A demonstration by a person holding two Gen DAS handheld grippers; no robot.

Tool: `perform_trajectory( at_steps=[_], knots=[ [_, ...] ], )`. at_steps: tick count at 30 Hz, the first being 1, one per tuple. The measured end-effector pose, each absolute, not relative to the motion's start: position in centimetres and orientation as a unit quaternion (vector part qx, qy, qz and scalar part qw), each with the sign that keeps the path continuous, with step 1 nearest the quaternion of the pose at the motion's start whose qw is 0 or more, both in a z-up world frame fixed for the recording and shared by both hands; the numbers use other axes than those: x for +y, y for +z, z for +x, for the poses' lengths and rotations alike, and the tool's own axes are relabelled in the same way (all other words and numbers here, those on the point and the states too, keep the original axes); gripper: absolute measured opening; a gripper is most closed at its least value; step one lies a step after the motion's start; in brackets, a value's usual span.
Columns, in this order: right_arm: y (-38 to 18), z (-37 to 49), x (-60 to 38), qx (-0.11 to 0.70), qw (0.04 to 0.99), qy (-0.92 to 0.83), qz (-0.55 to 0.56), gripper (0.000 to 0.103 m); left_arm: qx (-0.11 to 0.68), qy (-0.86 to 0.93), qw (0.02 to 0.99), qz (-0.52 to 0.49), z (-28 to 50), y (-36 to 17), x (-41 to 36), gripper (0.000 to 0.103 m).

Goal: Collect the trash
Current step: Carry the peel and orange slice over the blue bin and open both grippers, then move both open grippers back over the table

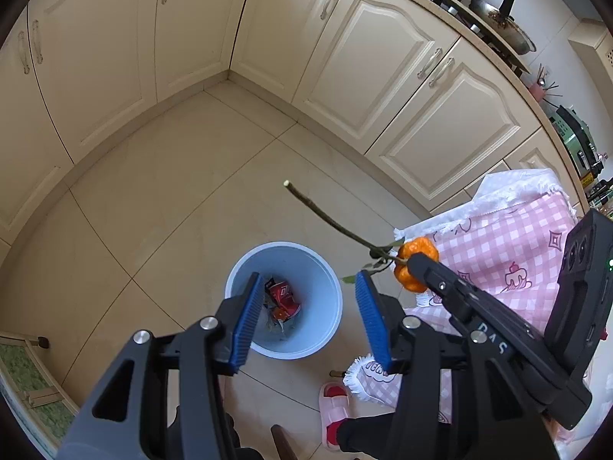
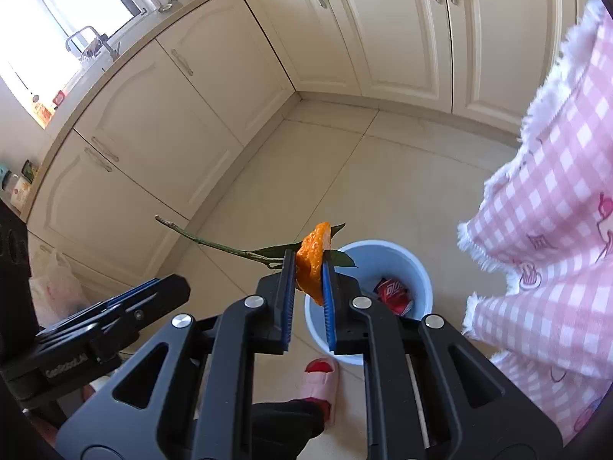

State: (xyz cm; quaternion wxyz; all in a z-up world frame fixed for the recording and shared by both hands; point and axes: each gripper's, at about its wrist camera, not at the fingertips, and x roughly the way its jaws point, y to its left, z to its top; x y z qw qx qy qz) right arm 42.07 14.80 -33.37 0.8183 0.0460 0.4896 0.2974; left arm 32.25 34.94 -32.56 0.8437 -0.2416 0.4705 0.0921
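Right gripper [image 2: 309, 268] fills the foreground, jaws clamped on orange peel [image 2: 314, 257] with a twig [image 2: 214, 243] trailing toward 10 o'clock, above the bin [image 2: 421, 276] at 4 o'clock. Left gripper [image 1: 306, 306] gapes, holding nothing. Peel looks light, soft, crushable; the present mid-peel hold suits it.

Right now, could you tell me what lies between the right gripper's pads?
In the right wrist view, the orange peel on its leafy twig is squeezed between them, above the blue bin.
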Motion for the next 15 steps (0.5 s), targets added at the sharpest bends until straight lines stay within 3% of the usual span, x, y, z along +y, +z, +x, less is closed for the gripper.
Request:
perform_trajectory(
  at_steps=[5,6,8,9,15],
  knots=[
    [-33.7,42.4,15.2,0.486,0.825,0.288,0.028,0.016,0.472,0.09,0.843,-0.242,32.1,-32.6,35.0,0.049],
    [-33.8,42.4,15.2,0.484,0.826,0.287,0.026,0.024,0.473,0.089,0.843,-0.241,32.1,-32.6,35.0,0.049],
    [-33.7,42.4,14.9,0.48,0.83,0.283,0.027,0.049,0.472,0.088,0.844,-0.241,32.0,-32.5,34.9,0.049],
    [-33.6,42.4,14.9,0.477,0.832,0.282,0.027,0.054,0.472,0.088,0.844,-0.24,32.0,-32.4,34.9,0.049],
    [-32.0,41.5,14.1,0.453,0.848,0.275,0.004,0.054,0.466,0.086,0.847,-0.239,31.4,-31.4,34.6,0.049]
  ],
)
